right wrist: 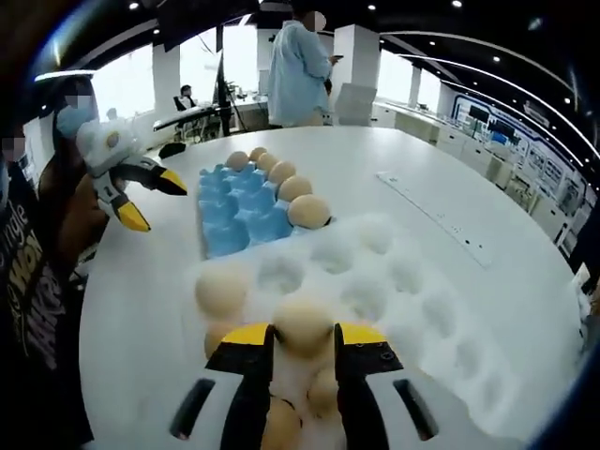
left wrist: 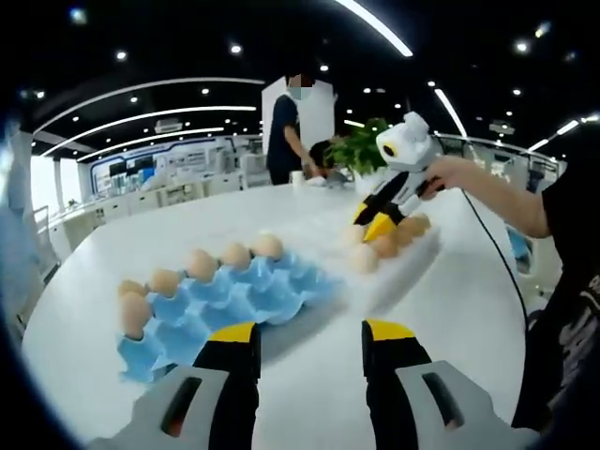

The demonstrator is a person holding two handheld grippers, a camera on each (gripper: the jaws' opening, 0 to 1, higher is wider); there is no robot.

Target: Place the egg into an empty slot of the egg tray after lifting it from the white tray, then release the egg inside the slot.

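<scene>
Right gripper (right wrist: 302, 349) is down over the white tray (right wrist: 441, 319), yellow-tipped jaws either side of an egg (right wrist: 302, 323), pressed against its flanks and clamped on it. That egg sits at the near edge of the white tray, among other eggs: one to its left (right wrist: 221, 289) in its own dimple, more tucked low between and beside the jaws. The rest of the white tray's dimples stretch away bare to the right.

Beyond it, the blue egg tray (right wrist: 239, 211) lies on the white surface (right wrist: 375, 169), touching or just beside the white tray's far edge. A row of eggs (right wrist: 281, 178) lines its right side in this view; the slots on its left side stand unfilled.

Over to the left gripper view: the left gripper (left wrist: 309, 339) hangs above the surface just short of the blue egg tray, jaws spread wide, nothing between them, touching nothing. From here the right gripper shows past the tray, held by a hand (left wrist: 448, 174), its tips dipped among the eggs on the white tray.

A person (right wrist: 298, 66) stands at the far side of the surface.
</scene>
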